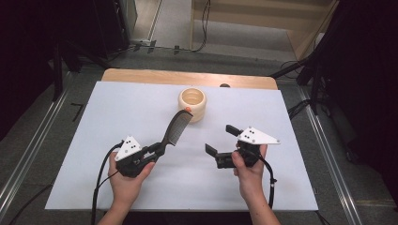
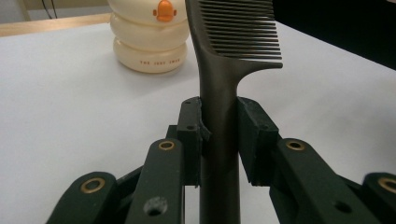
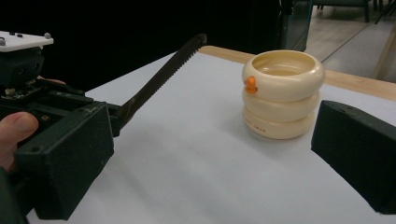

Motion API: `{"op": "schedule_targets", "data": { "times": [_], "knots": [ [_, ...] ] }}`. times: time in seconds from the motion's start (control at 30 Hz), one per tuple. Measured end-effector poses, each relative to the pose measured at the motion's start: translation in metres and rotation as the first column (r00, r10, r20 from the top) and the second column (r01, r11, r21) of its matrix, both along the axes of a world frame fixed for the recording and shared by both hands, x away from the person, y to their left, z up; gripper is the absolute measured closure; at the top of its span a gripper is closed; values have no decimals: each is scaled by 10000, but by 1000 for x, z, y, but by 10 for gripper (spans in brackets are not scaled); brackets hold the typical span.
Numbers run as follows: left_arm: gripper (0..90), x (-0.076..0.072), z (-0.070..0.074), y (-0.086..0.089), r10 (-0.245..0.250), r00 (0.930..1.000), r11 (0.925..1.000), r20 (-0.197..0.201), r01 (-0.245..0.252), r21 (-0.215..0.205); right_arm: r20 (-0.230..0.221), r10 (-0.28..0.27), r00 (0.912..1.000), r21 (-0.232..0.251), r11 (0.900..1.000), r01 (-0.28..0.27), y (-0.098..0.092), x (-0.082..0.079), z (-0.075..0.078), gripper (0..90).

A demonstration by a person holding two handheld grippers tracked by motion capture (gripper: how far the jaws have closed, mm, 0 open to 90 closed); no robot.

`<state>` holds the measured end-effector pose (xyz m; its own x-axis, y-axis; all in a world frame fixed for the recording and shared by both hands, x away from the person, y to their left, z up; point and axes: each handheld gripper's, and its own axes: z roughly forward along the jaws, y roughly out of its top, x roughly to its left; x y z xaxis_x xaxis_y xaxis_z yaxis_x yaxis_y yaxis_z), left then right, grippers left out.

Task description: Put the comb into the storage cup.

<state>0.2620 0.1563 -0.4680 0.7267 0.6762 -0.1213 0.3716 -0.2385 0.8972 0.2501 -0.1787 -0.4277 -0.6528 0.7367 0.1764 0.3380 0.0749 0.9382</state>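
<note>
My left tool (image 2: 219, 140) clamps the dark plastic comb (image 2: 229, 70) near the cream ringed holder (image 1: 192, 104); its orange duck (image 2: 164, 10) shows close-up. Right tool (image 1: 225, 140) gapes, empty.

Comb (image 2: 219, 88), centre of left gripper view: dark matt plastic, smooth handle. Cup (image 3: 282, 93), right of centre in right gripper view: glossy cream plastic w/ orange knob. Table sheet (image 1: 141, 117): matt white; far edge bare wood. Gripper pads (image 2: 254, 135): black, rough-looking.

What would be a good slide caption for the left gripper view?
Left gripper clamps a dark comb by its handle, teeth raised toward a cream ringed cup on the white table.
</note>
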Motion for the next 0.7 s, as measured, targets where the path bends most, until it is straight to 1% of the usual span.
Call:
{"op": "schedule_targets", "data": {
  "times": [0.03,0.07,0.1,0.17,0.2,0.23,0.3,0.33,0.43,0.47,0.5,0.6,0.63,0.7],
  "knots": [
    [716,0,0,0,0,10000,10000,0,0,0,0,0,10000,0,10000,0,0,0,0,0],
    [716,-1,0,-1,-7,10000,10000,41,6,49,-67,50,10000,16,10000,-50,6,2,0,0],
    [716,-1,0,-1,-55,10000,10000,49,55,40,-67,50,10000,16,10000,-50,6,2,0,0],
    [716,-2,0,-4,-86,9999,10000,103,86,36,-169,120,9998,159,9998,-117,15,5,1,0],
    [716,-3,1,-4,-119,9998,9999,126,118,48,-152,166,9997,207,9997,-163,18,6,2,0],
    [716,-3,1,-4,-119,9998,9999,126,118,48,-152,166,9997,207,9997,-163,18,6,2,0],
    [716,-4,1,-5,-162,9998,9999,152,162,5,-200,284,9994,260,9993,-279,25,7,4,0],
    [716,-5,2,-7,-184,9995,9997,264,181,140,-201,335,9992,319,9990,-328,27,8,5,0],
    [716,-6,2,-9,-219,9992,9995,347,211,241,-218,342,9992,391,9987,-333,31,10,6,0],
    [716,-6,2,-10,-232,9991,9995,349,225,208,-272,426,9987,546,9977,-411,33,12,6,0],
    [716,-7,2,-10,-243,9990,9996,365,236,181,-272,426,9987,546,9977,-411,33,12,6,0],
    [716,-8,2,-13,-293,9985,9994,471,284,213,-447,513,9977,842,9953,-474,37,15,4,0],
    [716,-9,2,-13,-306,9984,9994,483,297,205,-601,601,9964,1055,9930,-535,39,17,3,0],
    [716,-10,3,-14,-350,9980,9992,529,339,214,-659,649,9957,1130,9920,-572,41,18,2,0]
  ]
}}
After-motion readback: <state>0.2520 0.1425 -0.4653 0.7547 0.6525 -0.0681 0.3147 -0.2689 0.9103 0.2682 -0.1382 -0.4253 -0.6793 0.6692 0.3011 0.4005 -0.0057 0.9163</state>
